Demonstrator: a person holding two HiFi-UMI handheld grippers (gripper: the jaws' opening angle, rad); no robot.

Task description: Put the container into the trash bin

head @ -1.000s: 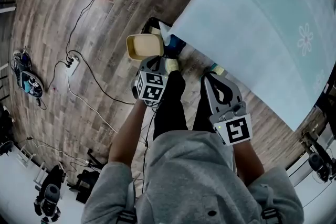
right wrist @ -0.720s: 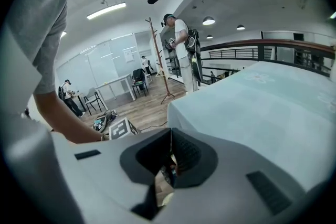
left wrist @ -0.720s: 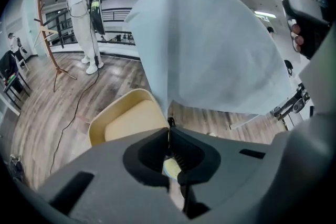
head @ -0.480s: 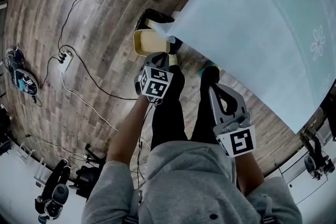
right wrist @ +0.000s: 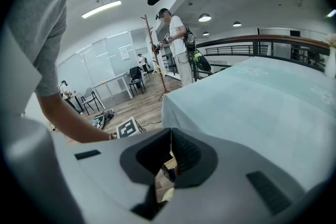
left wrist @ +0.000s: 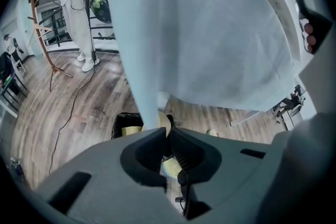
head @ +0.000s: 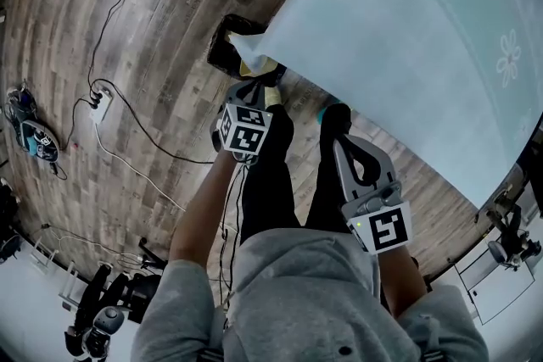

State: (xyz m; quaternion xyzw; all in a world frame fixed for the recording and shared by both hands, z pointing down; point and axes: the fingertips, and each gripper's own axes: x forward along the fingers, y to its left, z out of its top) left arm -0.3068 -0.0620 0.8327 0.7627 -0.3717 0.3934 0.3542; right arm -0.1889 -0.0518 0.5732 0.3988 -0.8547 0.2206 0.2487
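Since a second ago you have lowered the container (head: 253, 66) to the mouth of the trash bin (head: 222, 47), at twelve o'clock of your left gripper (head: 254, 91) and half under the tablecloth (head: 407, 38) corner. The left jaws clench its rim. Your right gripper (right wrist: 170, 139) is closed on nothing. What's left, by my judgement, is only the release.

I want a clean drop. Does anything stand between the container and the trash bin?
Yes: the tablecloth's hanging corner droops over the trash bin and hangs in front of the container, which the left tool grips at the bin's mouth. Nothing else visible blocks the opening.
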